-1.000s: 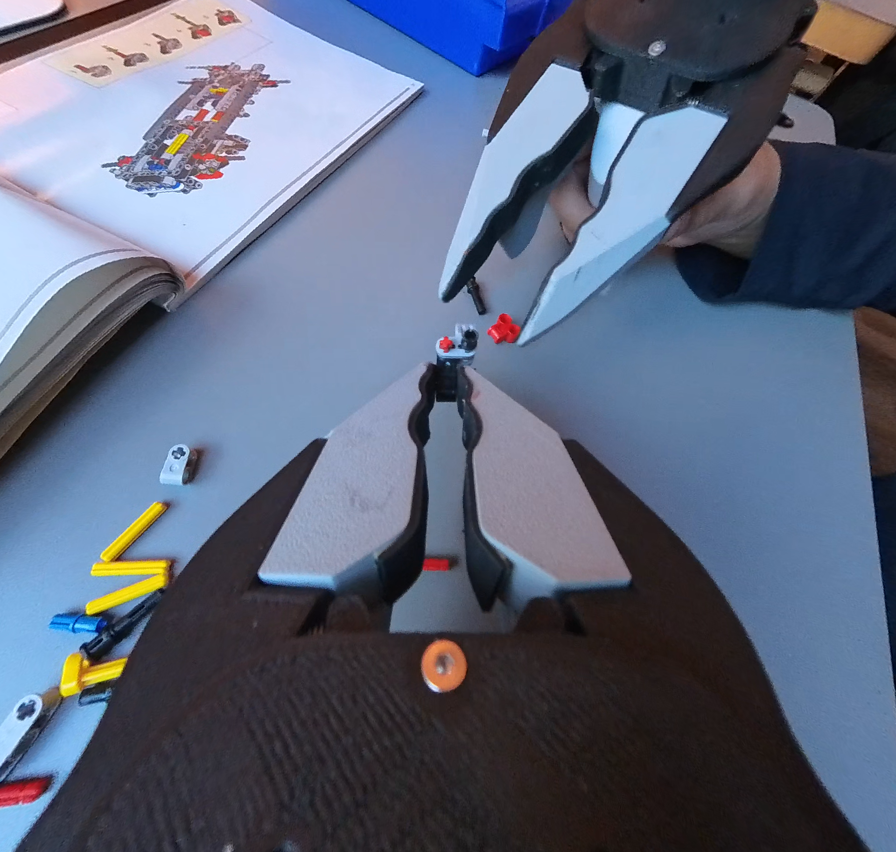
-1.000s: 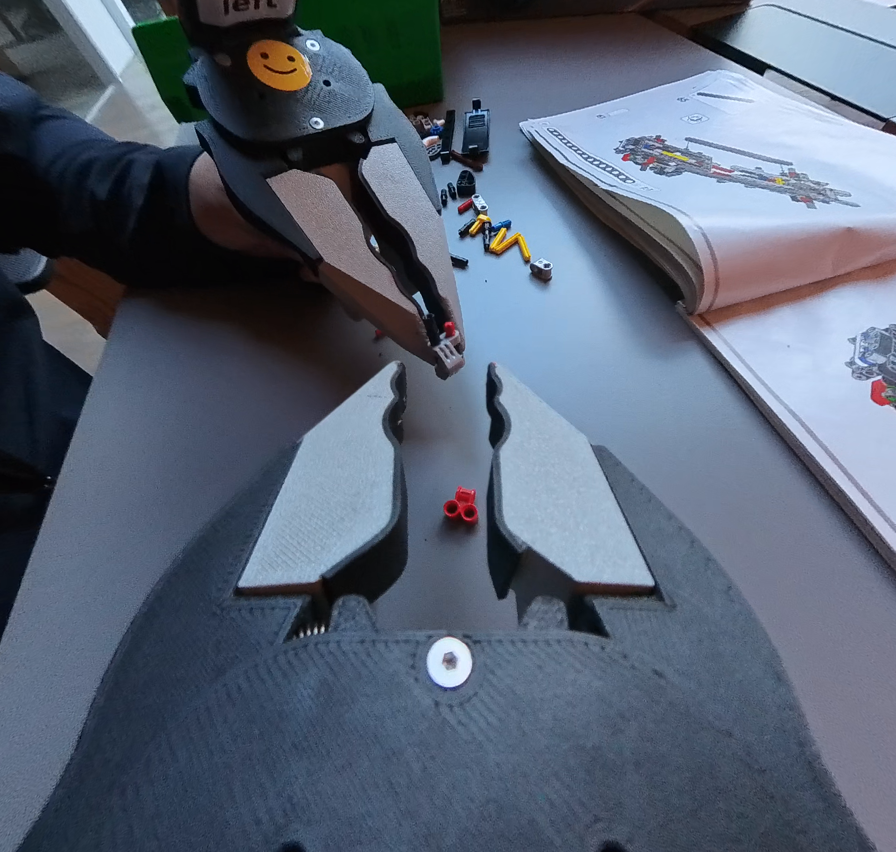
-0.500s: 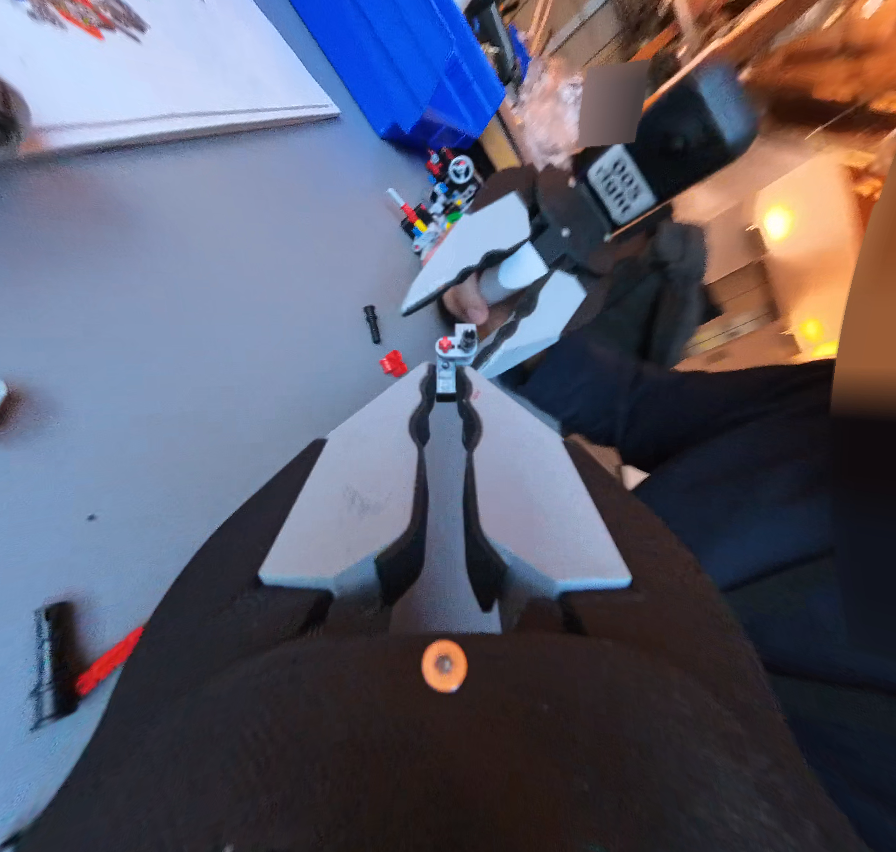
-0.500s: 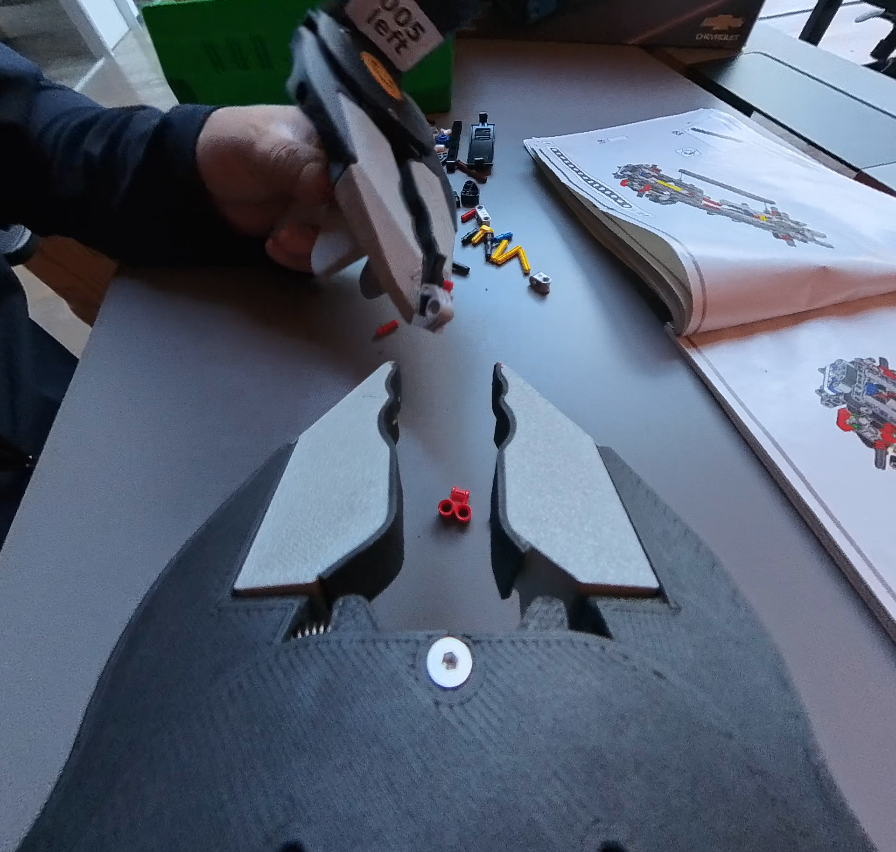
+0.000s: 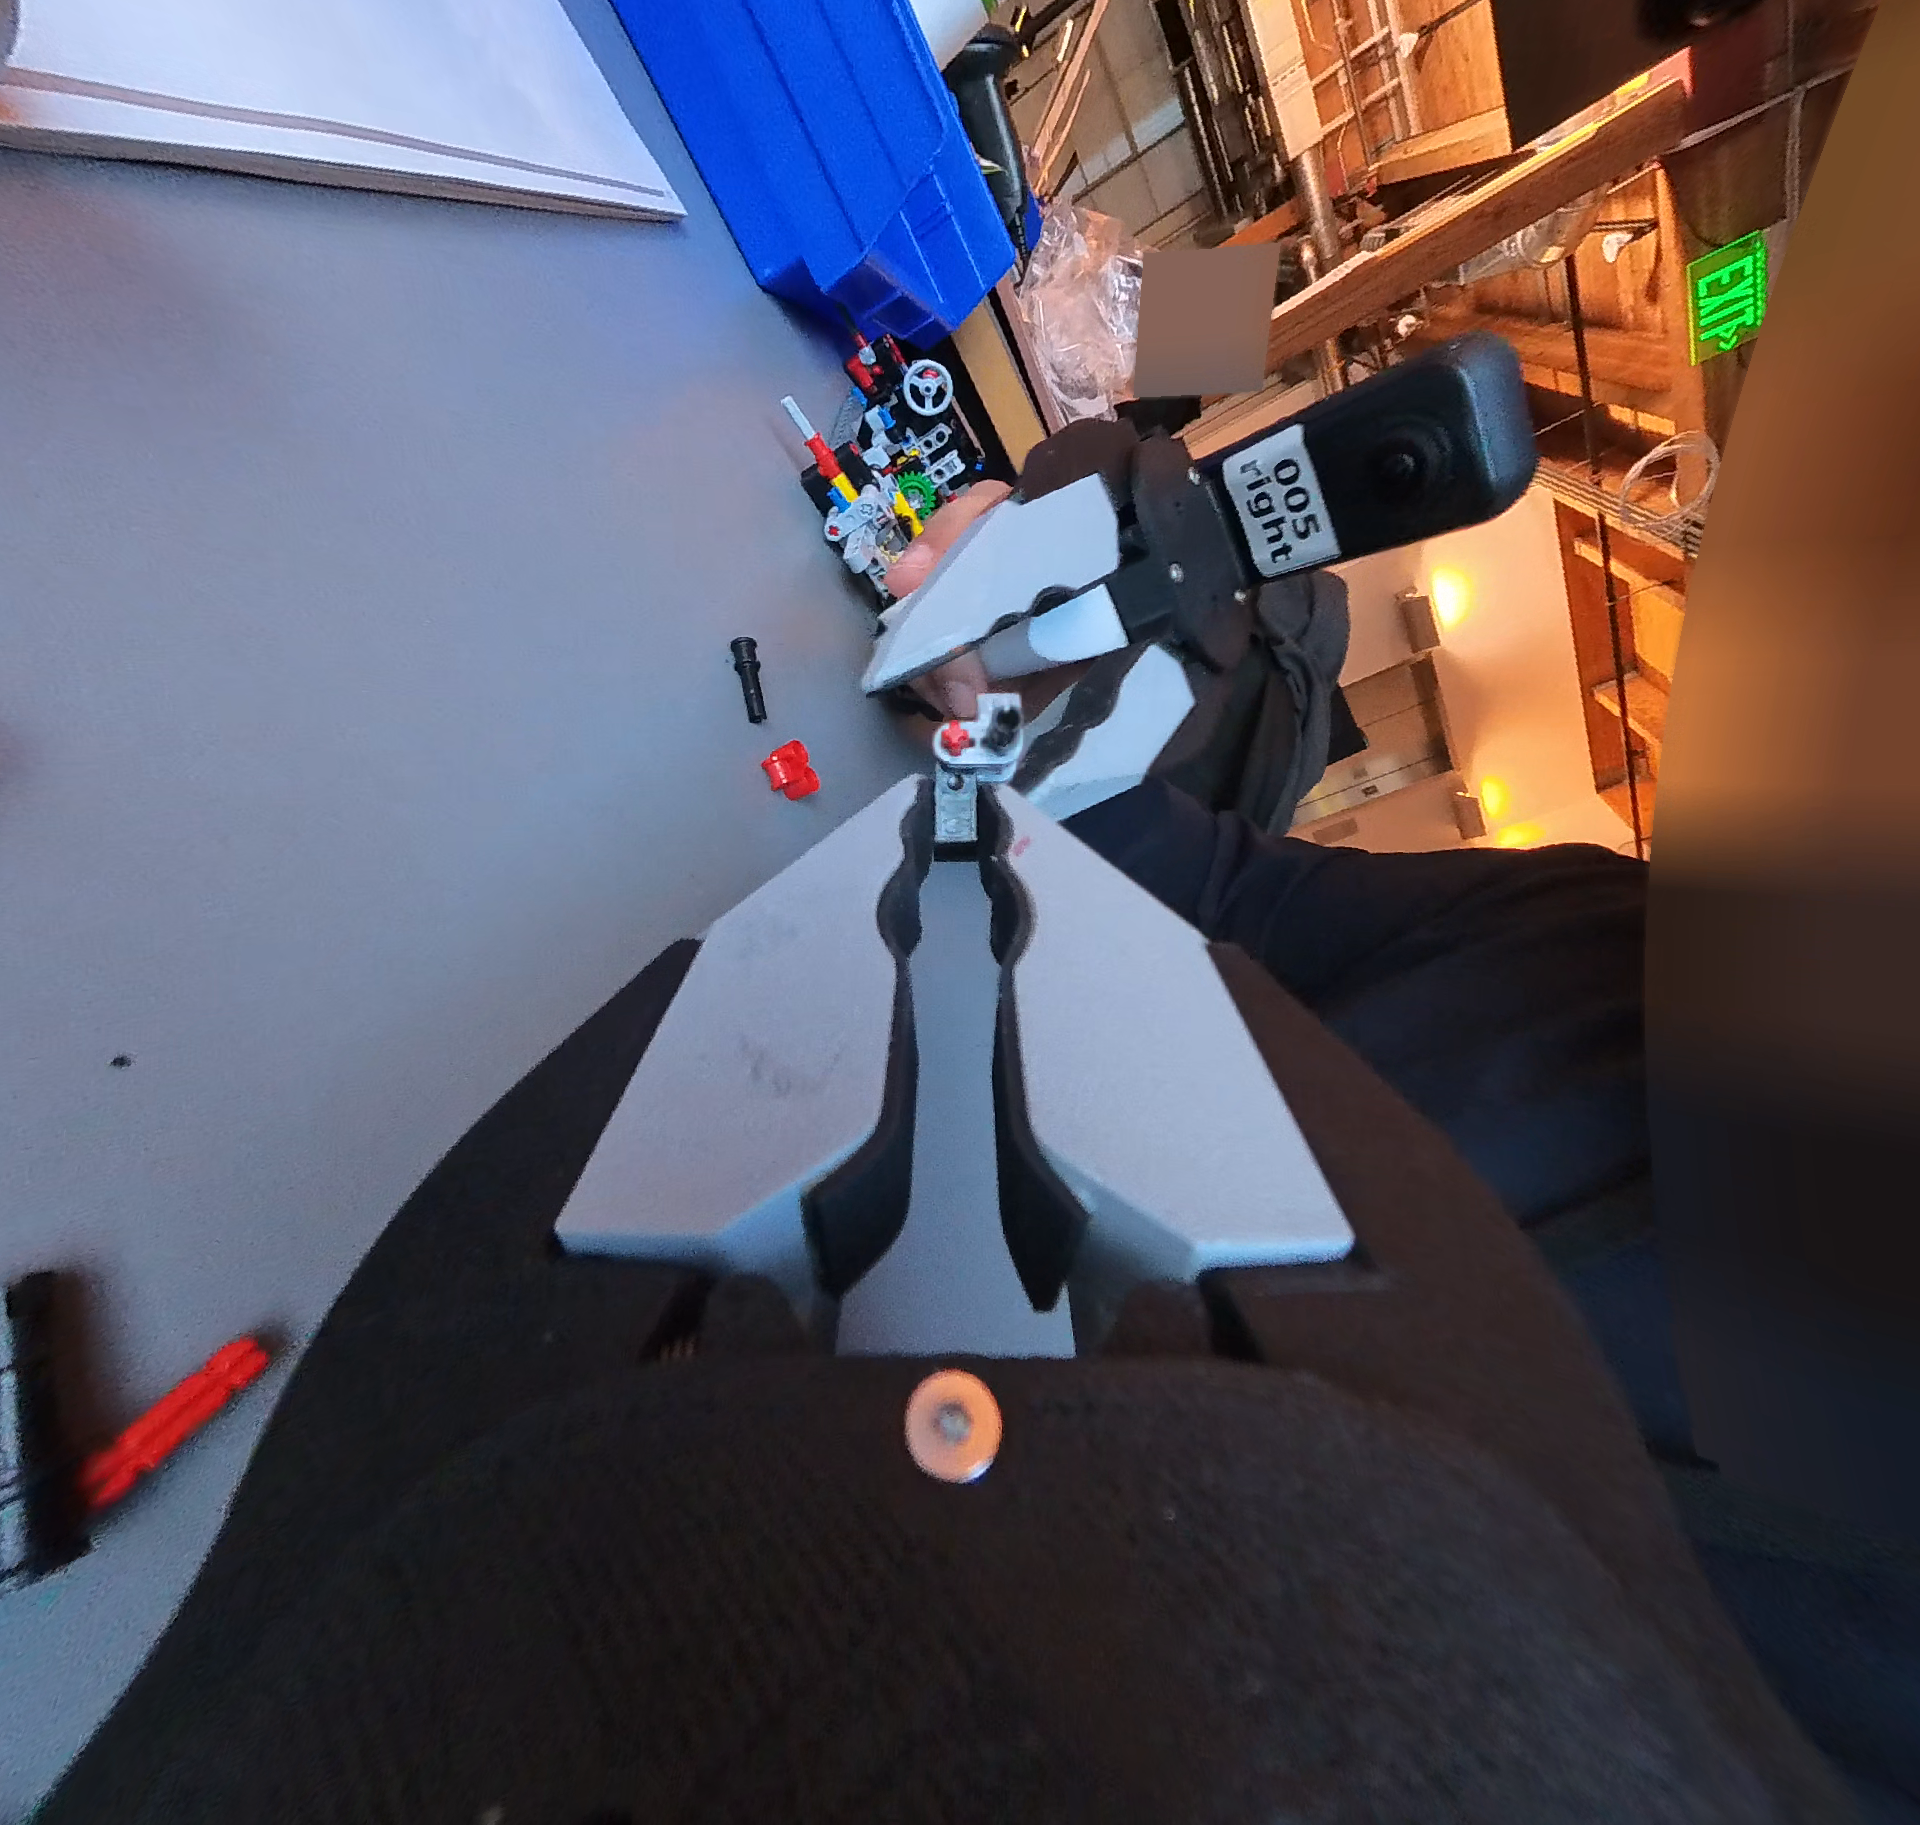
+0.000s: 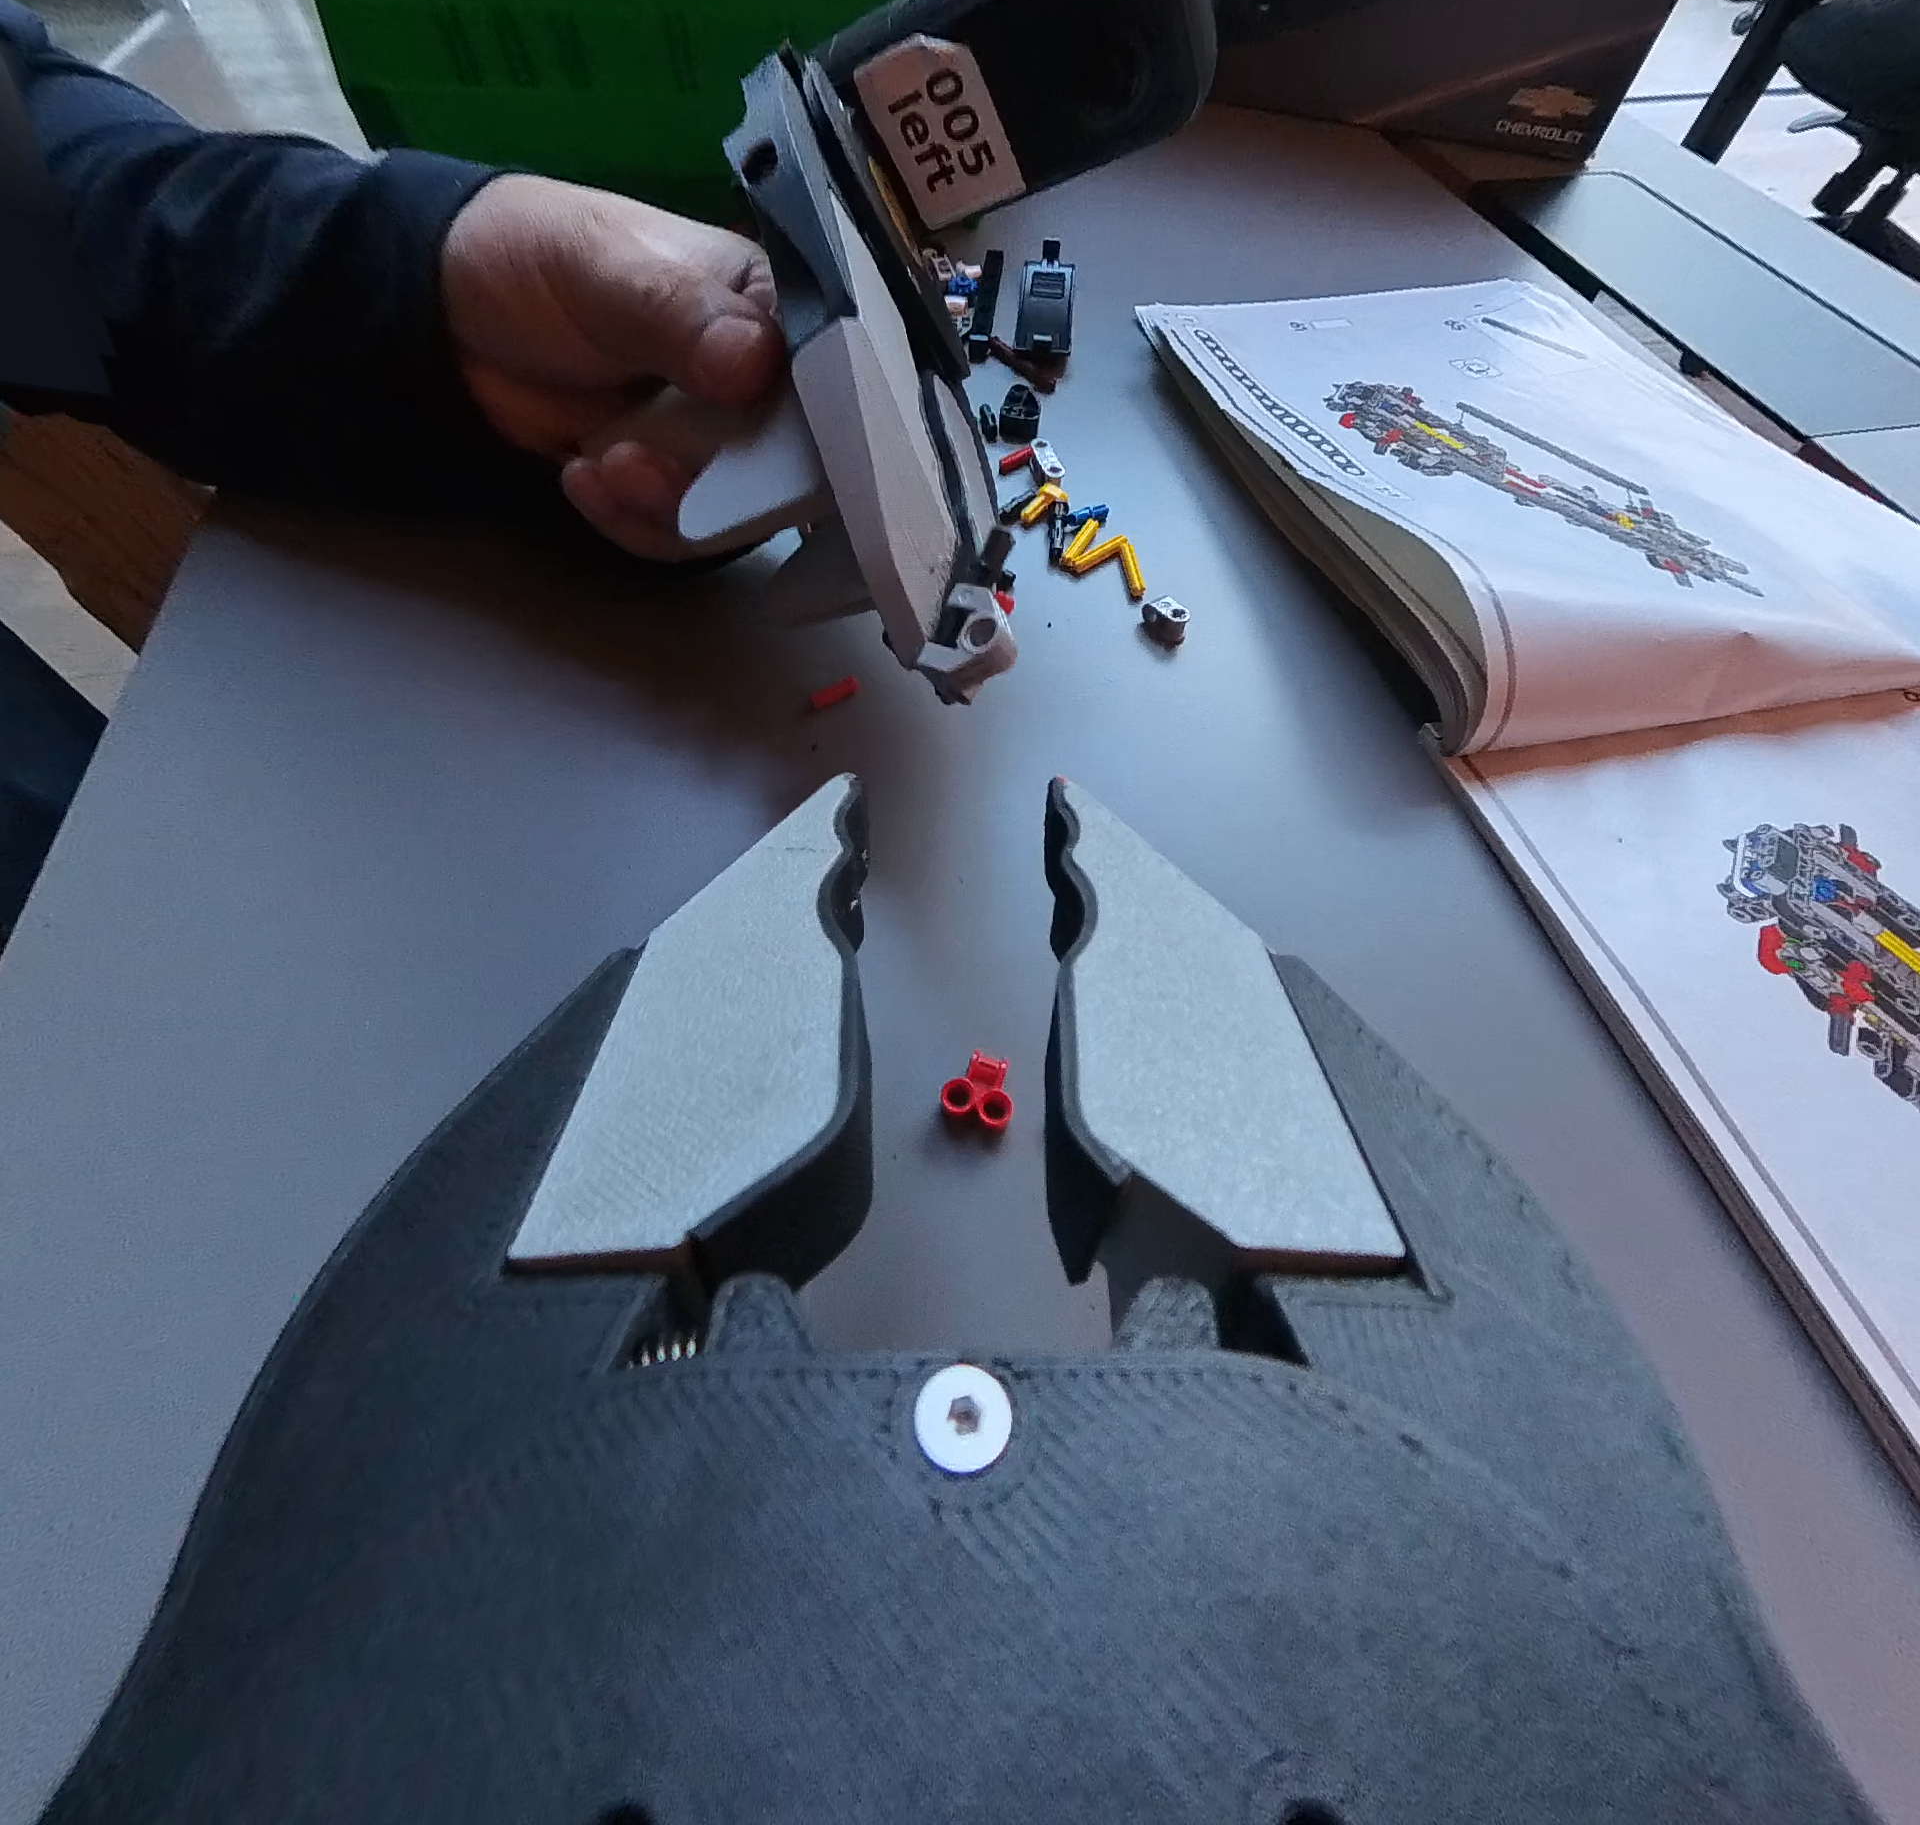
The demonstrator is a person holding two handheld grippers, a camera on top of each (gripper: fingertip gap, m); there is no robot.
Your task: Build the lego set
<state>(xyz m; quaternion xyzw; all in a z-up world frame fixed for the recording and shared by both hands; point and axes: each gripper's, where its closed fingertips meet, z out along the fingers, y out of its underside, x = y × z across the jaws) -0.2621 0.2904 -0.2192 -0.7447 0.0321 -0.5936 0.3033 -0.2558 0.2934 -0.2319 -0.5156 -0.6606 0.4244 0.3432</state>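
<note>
My left gripper (image 5: 961,807) is shut on a small grey brick piece (image 5: 971,752) that carries a red pin and a black pin. It holds the piece in the air, rolled onto its side. The same piece shows at its tips in the right wrist view (image 6: 971,637). My right gripper (image 6: 954,807) is open and empty above the grey table (image 6: 416,840). A small red connector (image 6: 978,1086) lies on the table between its fingers, behind the tips, untouched. It also shows in the left wrist view (image 5: 790,769), beside a black pin (image 5: 748,679).
An open instruction booklet (image 6: 1558,487) lies at the right. Loose yellow, black, blue and grey parts (image 6: 1091,539) and a red pin (image 6: 833,695) lie beyond the left gripper. A green bin (image 6: 582,19), a blue bin (image 5: 810,92) and a part-built model (image 5: 894,466) stand at the table edges. The grippers are tip to tip, or close to it.
My left gripper has lifted and rolled onto its side with the grey piece still in it. My right gripper stays over the red connector, open.
</note>
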